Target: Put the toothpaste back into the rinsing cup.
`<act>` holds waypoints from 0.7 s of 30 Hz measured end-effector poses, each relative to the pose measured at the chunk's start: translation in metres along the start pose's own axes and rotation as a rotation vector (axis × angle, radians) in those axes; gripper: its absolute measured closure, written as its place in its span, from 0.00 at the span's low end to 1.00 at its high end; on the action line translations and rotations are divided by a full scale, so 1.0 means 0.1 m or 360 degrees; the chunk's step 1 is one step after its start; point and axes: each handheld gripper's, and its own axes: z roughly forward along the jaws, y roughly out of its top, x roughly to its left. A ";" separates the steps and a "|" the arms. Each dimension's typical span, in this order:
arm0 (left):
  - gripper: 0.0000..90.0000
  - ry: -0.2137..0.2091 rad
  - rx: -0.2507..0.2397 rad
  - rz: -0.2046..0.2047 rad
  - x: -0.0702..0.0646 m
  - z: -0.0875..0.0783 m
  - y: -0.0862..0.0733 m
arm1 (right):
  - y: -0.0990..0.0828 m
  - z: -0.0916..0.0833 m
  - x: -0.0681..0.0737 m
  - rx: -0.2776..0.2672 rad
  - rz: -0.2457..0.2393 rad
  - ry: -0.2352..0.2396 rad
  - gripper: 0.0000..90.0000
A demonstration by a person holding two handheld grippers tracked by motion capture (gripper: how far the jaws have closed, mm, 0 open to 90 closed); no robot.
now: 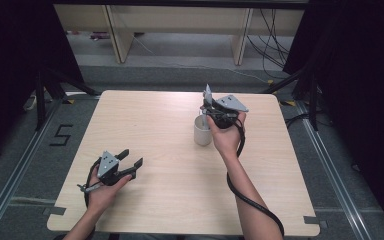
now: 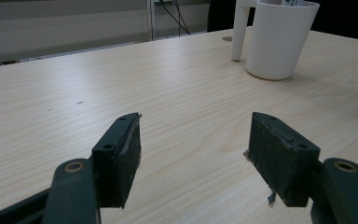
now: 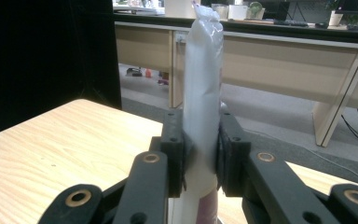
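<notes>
A white plastic tube (image 3: 204,88) stands upright with its flat crimped end up, and my right gripper (image 3: 201,149) is shut on its middle. In the high view the tube (image 1: 208,93) and the right gripper (image 1: 211,109) are just above a white cup (image 1: 203,132) on the table's far middle. Whether the tube's lower end reaches into the cup is hidden by the hand. My left gripper (image 1: 132,157) rests low at the near left of the table, open, with nothing between its jaws. From the left gripper (image 2: 196,126) the cup (image 2: 279,42) stands ahead to the right.
The light wooden table (image 1: 155,125) carries the cup and both hands. A white upright piece (image 2: 239,32) stands right beside the cup. Beyond the far edge are desk legs and cables on the floor; dark curtains hang on both sides.
</notes>
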 end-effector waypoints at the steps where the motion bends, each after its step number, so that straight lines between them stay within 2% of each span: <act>1: 0.38 -0.0001 0.0000 0.0000 0.00 0.00 0.00 | -0.01 0.01 0.00 0.0000 0.0023 0.0008 0.85; 4: 0.38 -0.0001 -0.0001 0.0000 0.00 0.00 0.00 | -0.03 0.02 -0.01 -0.0001 -0.0009 0.0000 0.85; 5: 0.38 -0.0001 -0.0001 0.0000 0.00 0.00 0.00 | -0.04 0.02 0.01 0.0017 0.0022 0.0001 0.85; 9: 0.38 0.0000 0.0000 0.0000 0.00 0.00 0.00 | -0.06 0.04 0.00 0.0014 -0.0008 0.0004 0.85; 14: 0.38 0.0000 0.0001 0.0000 0.00 0.00 0.00 | -0.09 0.05 0.01 0.0044 0.0023 0.0006 0.85; 19: 0.38 0.0000 0.0001 -0.0001 0.00 0.00 0.00 | -0.12 0.06 -0.01 0.0052 -0.0021 -0.0003 0.85; 21: 0.38 0.0000 0.0001 -0.0001 0.00 0.00 0.00 | -0.14 0.07 0.00 0.0052 0.0021 0.0005 0.85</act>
